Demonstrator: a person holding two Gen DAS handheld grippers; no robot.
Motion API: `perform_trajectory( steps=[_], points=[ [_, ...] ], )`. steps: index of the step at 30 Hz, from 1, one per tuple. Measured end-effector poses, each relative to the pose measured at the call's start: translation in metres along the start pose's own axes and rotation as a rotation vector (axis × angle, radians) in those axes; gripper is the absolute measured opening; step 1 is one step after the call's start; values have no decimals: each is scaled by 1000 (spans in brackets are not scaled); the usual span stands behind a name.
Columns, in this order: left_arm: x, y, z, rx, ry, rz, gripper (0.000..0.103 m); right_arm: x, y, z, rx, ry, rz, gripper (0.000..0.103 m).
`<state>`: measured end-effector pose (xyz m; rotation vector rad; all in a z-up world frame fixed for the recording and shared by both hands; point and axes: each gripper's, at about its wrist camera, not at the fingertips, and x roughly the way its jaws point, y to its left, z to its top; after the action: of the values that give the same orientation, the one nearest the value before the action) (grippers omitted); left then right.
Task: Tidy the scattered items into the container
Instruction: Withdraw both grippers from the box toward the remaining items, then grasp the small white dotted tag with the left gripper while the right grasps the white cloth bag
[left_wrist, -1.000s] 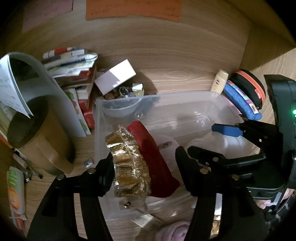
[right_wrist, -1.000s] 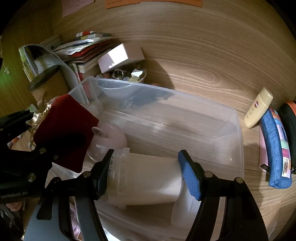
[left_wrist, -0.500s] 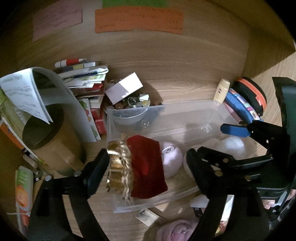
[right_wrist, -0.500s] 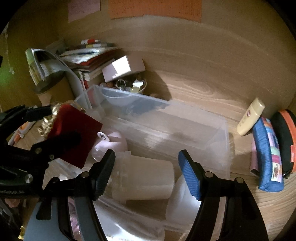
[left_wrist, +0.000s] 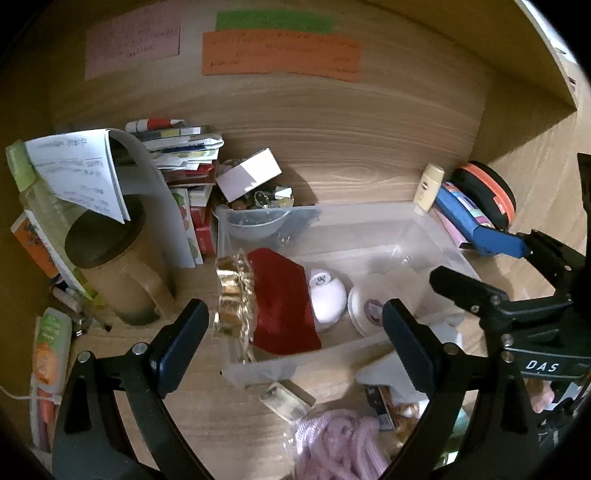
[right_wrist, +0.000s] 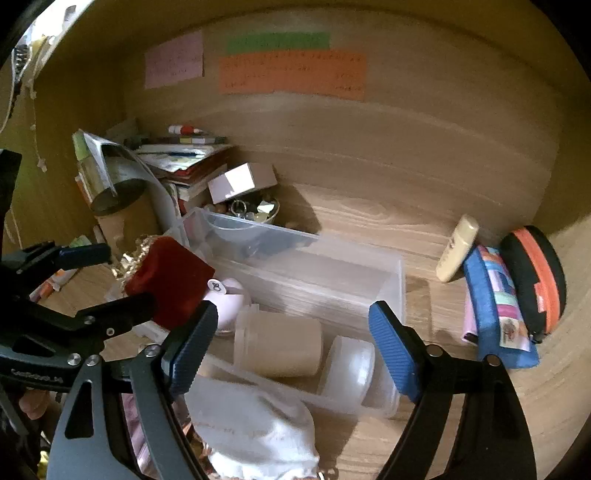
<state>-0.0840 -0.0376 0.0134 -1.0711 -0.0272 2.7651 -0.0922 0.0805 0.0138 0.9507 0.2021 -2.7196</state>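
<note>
Having drawn back since a second earlier, both grippers stood spread and empty: the left gripper (left_wrist: 291, 332) had let the red pouch (left_wrist: 282, 302) go, and the right gripper (right_wrist: 290, 341) no longer straddled the jar (right_wrist: 277, 347). Pouch and jar lay in the bin (right_wrist: 400, 291) at its near end (with a pink ball (left_wrist: 327, 297) between them). The pouch's gold trim (left_wrist: 232, 295) overhung the bin's left wall. Items at the desk's (left_wrist: 332, 184) near edge were blurred and cut off.
</note>
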Motion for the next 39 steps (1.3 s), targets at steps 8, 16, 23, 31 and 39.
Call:
perform_trajectory(
  steps=[8, 16, 23, 31, 39],
  points=[
    [-29, 9, -18, -40, -50, 15, 96, -24, 6, -18, -38, -37, -54, 82],
    [-52, 30, -38, -74, -37, 27, 96, -43, 10, -42, -33, -30, -77, 83],
    [-65, 41, -58, -77, -38, 67, 96, -48, 8, -57, -20, -4, -74, 84],
    [-63, 53, -94, -72, 10, 152, 82, -38, 10, -72, -10, 47, -56, 84],
    [-70, 60, -140, -96, 70, 222, 77, -22, 15, -77, -9, 90, -35, 84]
  ],
)
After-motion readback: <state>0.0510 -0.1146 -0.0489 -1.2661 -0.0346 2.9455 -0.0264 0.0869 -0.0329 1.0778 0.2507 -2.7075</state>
